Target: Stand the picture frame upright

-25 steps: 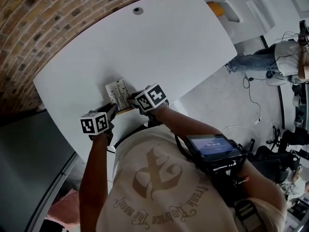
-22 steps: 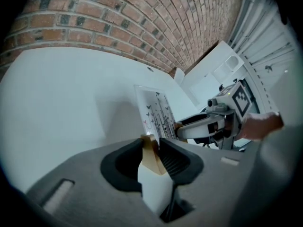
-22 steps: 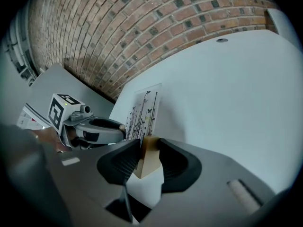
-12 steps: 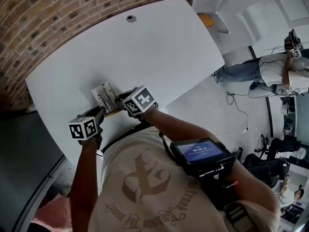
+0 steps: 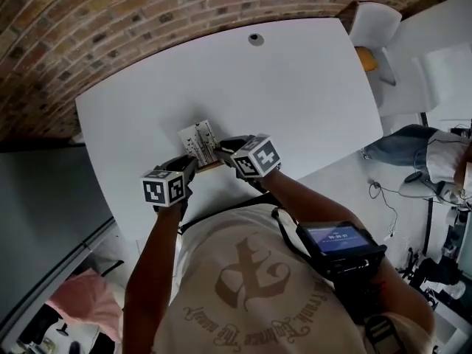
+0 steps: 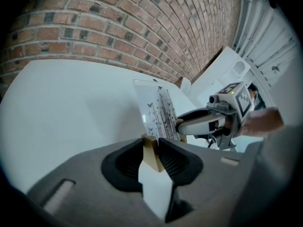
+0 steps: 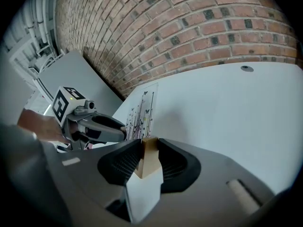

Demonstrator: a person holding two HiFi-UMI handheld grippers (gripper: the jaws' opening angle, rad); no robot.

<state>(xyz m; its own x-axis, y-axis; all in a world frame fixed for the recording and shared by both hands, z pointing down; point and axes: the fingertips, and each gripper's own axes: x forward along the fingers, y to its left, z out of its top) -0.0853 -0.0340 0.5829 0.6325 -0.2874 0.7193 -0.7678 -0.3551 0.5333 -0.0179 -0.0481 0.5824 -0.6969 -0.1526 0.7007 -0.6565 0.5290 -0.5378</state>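
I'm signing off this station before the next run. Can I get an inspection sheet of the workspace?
Surface: white table with a grommet near the far edge.
Job's things: frame near the front edge, its panel raised off the table and leaning.
Clutter: nothing seen.
Grippers: left gripper and right gripper each clamp the frame's wooden bottom edge, one at each end.
Cables: a loose cable on the floor at right.
Surroundings: brick wall behind the table, chair at the far corner, a person at right.
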